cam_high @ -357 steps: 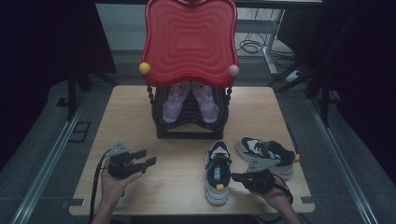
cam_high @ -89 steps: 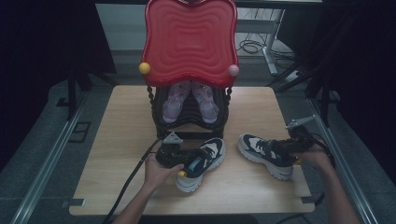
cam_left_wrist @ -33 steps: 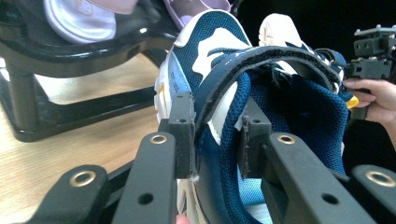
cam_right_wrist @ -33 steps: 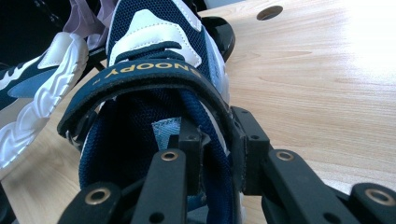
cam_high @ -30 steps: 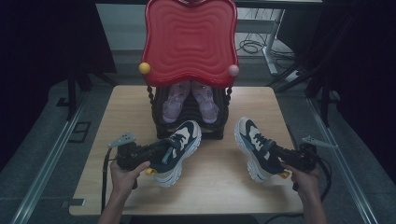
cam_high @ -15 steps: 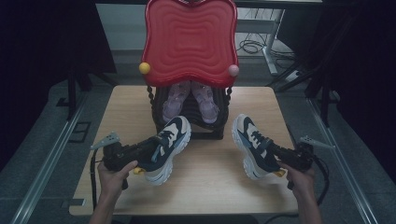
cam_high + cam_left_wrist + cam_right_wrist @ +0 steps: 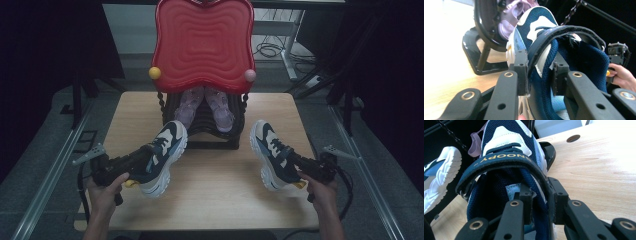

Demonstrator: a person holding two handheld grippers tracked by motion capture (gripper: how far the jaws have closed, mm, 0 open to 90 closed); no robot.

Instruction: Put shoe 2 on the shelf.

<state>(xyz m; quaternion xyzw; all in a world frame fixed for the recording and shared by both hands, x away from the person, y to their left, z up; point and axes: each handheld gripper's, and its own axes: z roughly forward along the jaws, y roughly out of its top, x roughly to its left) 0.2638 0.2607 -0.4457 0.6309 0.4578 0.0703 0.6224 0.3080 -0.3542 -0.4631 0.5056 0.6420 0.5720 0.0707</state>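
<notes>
Two navy, white and light-blue sneakers are held above the wooden table (image 7: 215, 185). My left gripper (image 7: 144, 159) (image 7: 539, 72) is shut on the side wall and strap of the left sneaker (image 7: 164, 152) (image 7: 536, 22). That shoe is tilted, with its toe pointing at the black rack. My right gripper (image 7: 296, 162) (image 7: 541, 195) is shut on the collar wall of the right sneaker (image 7: 270, 150) (image 7: 506, 135), just behind its strap. This sneaker's toe also points toward the rack. The left sneaker's white sole (image 7: 439, 170) shows at the far left of the right gripper view.
A black shoe rack (image 7: 212, 144) (image 7: 477, 50) stands at the table's back middle under a wavy red panel (image 7: 202, 45), with a yellow knob and a pink knob at its lower corners. A pair of purple shoes (image 7: 187, 107) sits inside the rack. Table edges lie close beside both hands.
My left gripper has carried its sneaker to the left, away from the rack's front. The right gripper and its sneaker have stayed about where they were.
</notes>
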